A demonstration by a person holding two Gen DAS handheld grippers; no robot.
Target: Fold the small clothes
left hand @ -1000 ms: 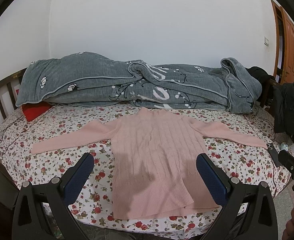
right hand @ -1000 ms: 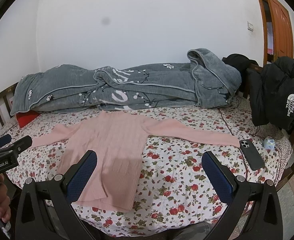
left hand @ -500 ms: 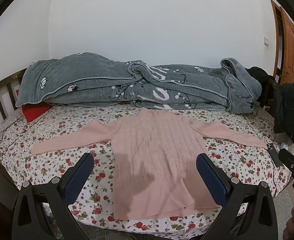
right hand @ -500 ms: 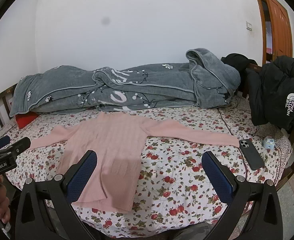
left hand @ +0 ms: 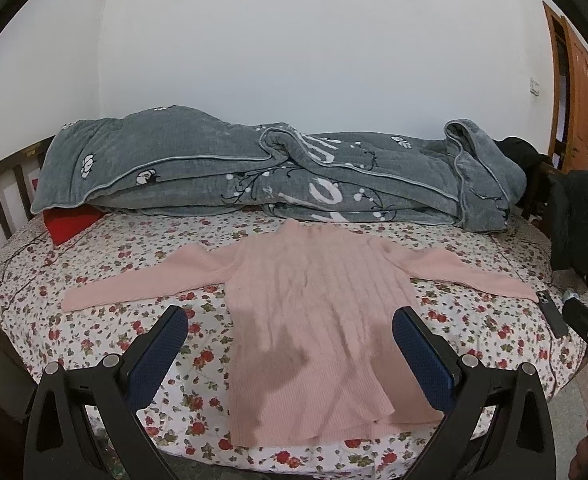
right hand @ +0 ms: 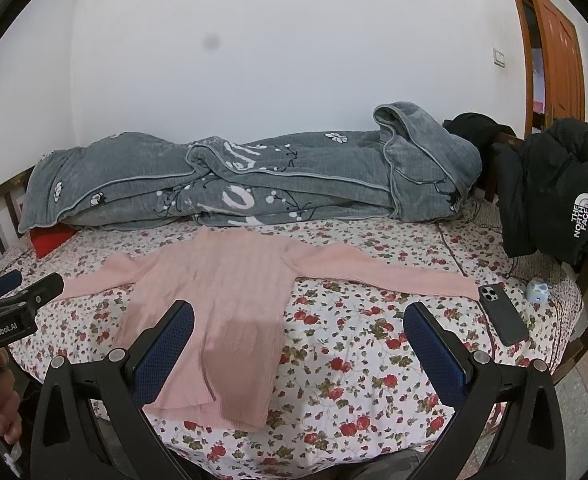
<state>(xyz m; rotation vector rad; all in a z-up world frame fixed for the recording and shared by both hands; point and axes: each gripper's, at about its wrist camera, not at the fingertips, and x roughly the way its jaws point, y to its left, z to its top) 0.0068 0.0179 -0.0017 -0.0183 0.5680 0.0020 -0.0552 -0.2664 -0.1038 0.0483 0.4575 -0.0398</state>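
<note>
- Still spread flat on bed [left hand: 106, 248]: sweater [left hand: 318, 304], unmoved.
- Left gripper [left hand: 290, 334]: jaws wide, empty, position unchanged.
- Right gripper [right hand: 299, 328]: jaws wide, empty, unchanged.

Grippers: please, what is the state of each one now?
Left gripper: open, holding nothing, above the pink sweater.
Right gripper: open, holding nothing.

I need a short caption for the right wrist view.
Pink sweater spread flat on a flowered bed, phone beside one sleeve, open right tool above.
</note>
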